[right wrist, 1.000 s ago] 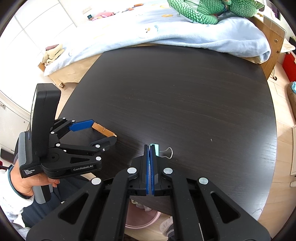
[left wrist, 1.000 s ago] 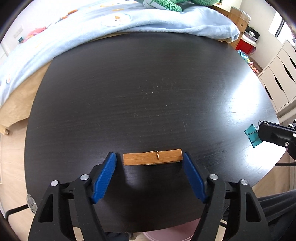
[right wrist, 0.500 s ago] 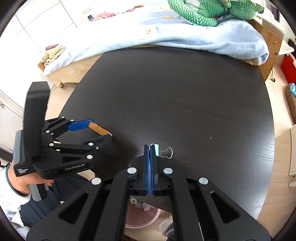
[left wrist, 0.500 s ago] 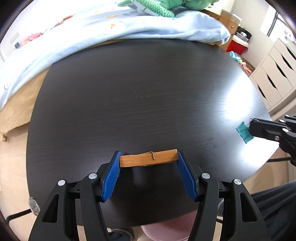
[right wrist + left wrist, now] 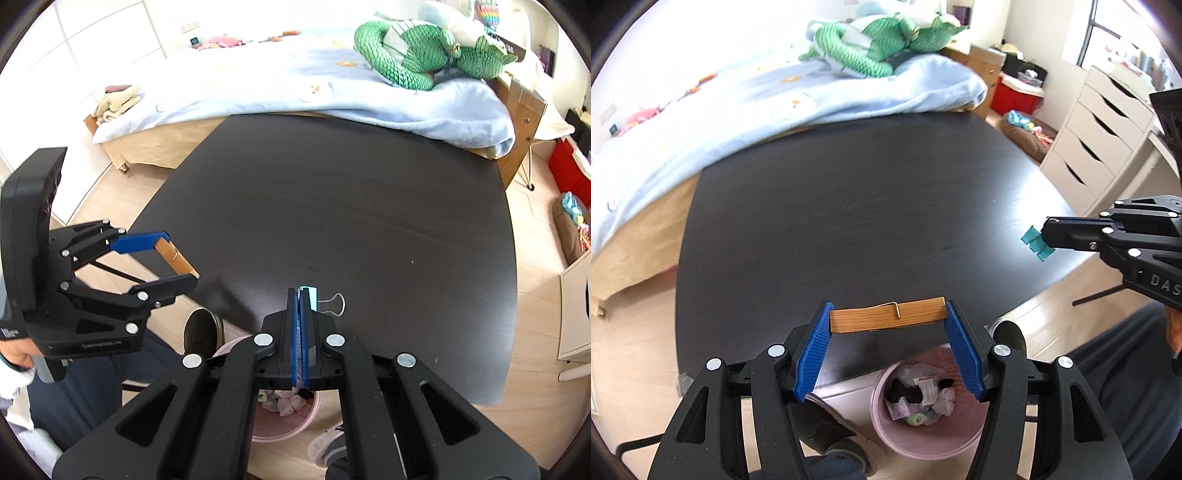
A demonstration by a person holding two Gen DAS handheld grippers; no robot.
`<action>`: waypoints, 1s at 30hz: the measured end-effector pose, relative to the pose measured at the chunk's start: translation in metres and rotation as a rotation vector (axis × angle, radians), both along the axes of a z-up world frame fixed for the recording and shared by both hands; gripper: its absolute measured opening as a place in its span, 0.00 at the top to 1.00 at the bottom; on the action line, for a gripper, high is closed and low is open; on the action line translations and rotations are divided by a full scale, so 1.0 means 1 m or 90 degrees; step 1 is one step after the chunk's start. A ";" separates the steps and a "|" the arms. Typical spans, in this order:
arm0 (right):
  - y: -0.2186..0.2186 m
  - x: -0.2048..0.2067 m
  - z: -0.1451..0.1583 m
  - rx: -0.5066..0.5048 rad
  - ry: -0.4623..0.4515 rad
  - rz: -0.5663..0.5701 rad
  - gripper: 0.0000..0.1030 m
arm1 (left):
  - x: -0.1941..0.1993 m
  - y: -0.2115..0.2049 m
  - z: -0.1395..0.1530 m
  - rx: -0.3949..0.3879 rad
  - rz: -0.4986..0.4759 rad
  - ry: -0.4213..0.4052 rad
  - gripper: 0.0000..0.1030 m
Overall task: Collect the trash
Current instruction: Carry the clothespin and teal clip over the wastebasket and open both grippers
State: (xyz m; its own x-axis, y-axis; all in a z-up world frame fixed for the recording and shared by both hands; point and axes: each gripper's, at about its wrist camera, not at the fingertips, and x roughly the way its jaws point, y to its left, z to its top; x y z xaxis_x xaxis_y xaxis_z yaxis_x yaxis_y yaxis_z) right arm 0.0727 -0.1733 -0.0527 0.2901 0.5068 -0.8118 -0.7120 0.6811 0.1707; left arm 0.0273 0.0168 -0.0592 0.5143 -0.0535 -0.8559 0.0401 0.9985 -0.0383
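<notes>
My left gripper (image 5: 888,317) is shut on a wooden clothespin (image 5: 886,315), held crosswise between its blue pads above the table's near edge; it also shows in the right wrist view (image 5: 176,259). My right gripper (image 5: 298,295) is shut on a teal binder clip (image 5: 312,297), whose wire handle sticks out to the right. The clip also shows in the left wrist view (image 5: 1036,243). A pink trash bin (image 5: 923,398) with crumpled trash stands on the floor below the left gripper, partly seen under the right gripper (image 5: 284,413).
The dark round table (image 5: 857,206) lies ahead. A bed with a blue blanket (image 5: 775,107) and a green plush toy (image 5: 871,48) stands behind it. White drawers (image 5: 1100,140) stand at the right. The person's shoes (image 5: 827,428) are beside the bin.
Both grippers have lifted and drawn back toward the table's near edge with their items. The pink bin has come into view below the left gripper.
</notes>
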 end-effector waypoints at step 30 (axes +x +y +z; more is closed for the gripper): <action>-0.009 -0.110 0.010 0.027 0.003 0.071 0.88 | -0.106 0.010 0.037 -0.020 -0.006 -0.065 0.42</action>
State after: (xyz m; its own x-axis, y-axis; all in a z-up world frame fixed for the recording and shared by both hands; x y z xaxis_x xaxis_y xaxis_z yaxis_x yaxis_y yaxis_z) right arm -0.0378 -0.1826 -0.0427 0.2261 0.5702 -0.7898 -0.7823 0.5894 0.2016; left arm -0.0784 0.0269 -0.0226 0.5978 -0.0846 -0.7971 0.0542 0.9964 -0.0651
